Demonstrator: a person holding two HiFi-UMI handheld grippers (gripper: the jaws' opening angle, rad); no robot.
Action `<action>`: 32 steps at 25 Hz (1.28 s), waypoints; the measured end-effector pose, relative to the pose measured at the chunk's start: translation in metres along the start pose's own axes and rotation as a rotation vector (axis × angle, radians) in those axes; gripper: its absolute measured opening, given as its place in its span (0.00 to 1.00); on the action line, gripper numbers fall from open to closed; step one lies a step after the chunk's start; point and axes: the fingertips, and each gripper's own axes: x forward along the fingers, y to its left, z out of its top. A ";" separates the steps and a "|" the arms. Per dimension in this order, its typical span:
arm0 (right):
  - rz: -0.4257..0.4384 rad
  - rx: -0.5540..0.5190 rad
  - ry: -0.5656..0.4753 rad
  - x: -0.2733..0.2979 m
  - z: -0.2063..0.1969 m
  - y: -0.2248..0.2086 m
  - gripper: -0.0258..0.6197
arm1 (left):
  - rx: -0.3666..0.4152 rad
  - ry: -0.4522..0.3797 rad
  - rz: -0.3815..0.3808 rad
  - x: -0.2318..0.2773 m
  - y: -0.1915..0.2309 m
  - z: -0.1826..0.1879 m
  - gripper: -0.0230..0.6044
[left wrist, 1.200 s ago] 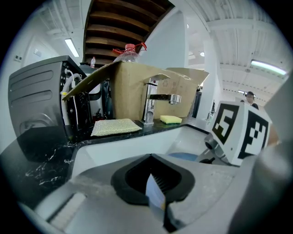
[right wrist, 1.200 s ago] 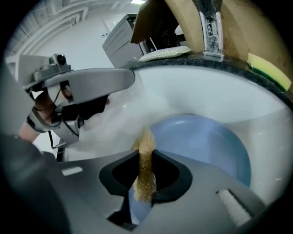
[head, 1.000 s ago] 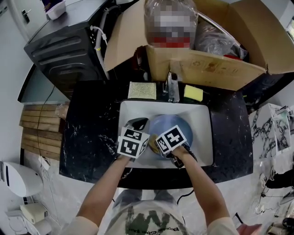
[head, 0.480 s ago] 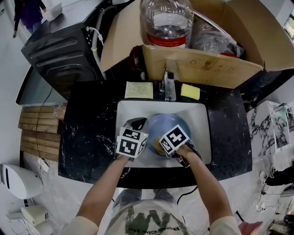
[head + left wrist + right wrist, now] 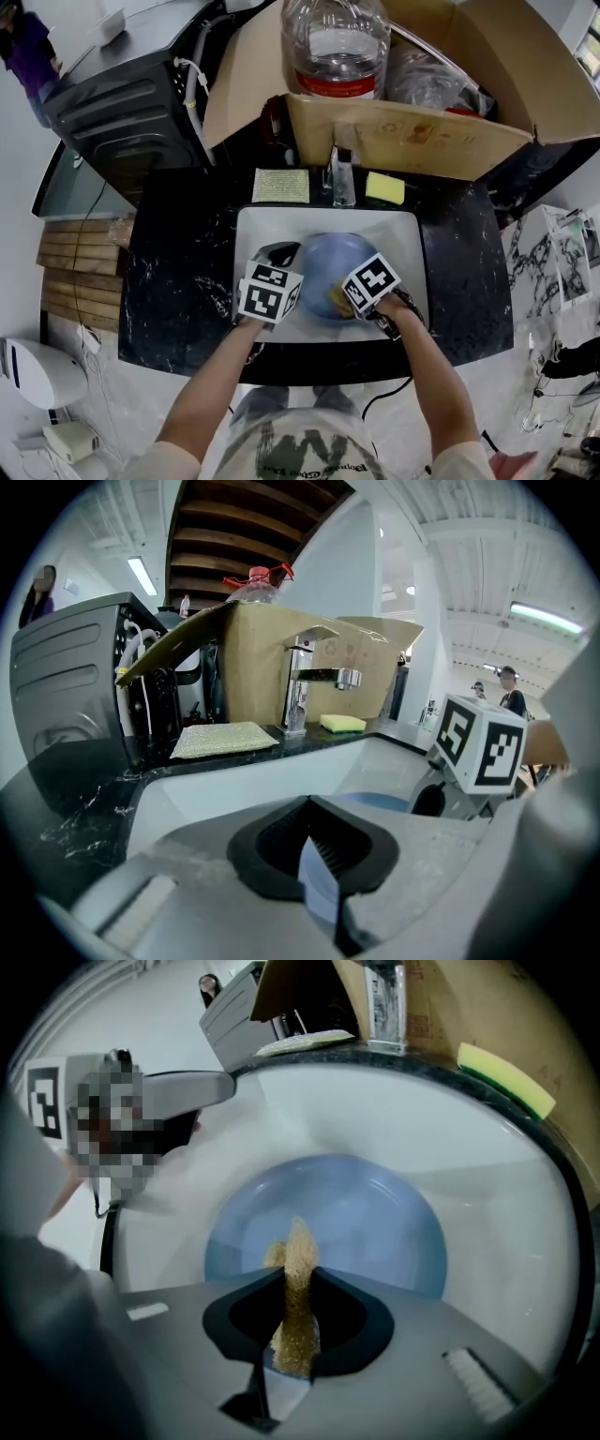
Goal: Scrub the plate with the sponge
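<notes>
— What has moved since a second ago?

— The right gripper [image 5: 352, 296] has slid to the person's right across the plate [image 5: 328, 255], taking the sponge [image 5: 337, 302] with it. The left gripper [image 5: 280, 251] has kept its place.

— How do the right gripper's jaws stand?

— In the right gripper view, the right gripper [image 5: 295, 1326] is pinching the sponge [image 5: 296, 1283]. It is a tan, grainy piece standing on edge between the dark pads, and its tip pokes out past them. The blue plate [image 5: 375, 1222] lies straight ahead of the jaws and beneath that tip. I cannot tell whether the tip touches it.

— And the left?

— In its own view, the left gripper [image 5: 314, 864] is closed on the thin blue rim of the plate [image 5: 320, 885]. The rest of the plate lies ahead of it and to its right, towards the other gripper's marker cube.

— Where is all this?

— Both grippers are over the white sink [image 5: 412, 234], and the plate sits in it. Beyond the jaws, on the far black counter [image 5: 187, 262], stands the faucet [image 5: 342, 178]. A green scouring pad [image 5: 281, 185] lies to its left and a yellow sponge [image 5: 384, 187] to its right, both well apart from either gripper.
</notes>
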 end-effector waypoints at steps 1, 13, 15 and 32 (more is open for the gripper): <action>-0.008 0.005 0.001 -0.002 -0.002 -0.005 0.15 | 0.000 0.001 0.000 0.000 -0.001 0.000 0.04; -0.143 0.032 -0.003 -0.016 -0.011 -0.054 0.15 | 0.006 0.003 0.006 -0.001 -0.001 0.001 0.04; -0.154 0.042 -0.013 -0.018 -0.012 -0.058 0.15 | 0.002 0.001 0.008 -0.002 -0.001 0.001 0.04; -0.183 0.164 -0.438 -0.102 0.046 -0.055 0.15 | -0.014 -0.053 0.039 -0.019 0.004 0.031 0.04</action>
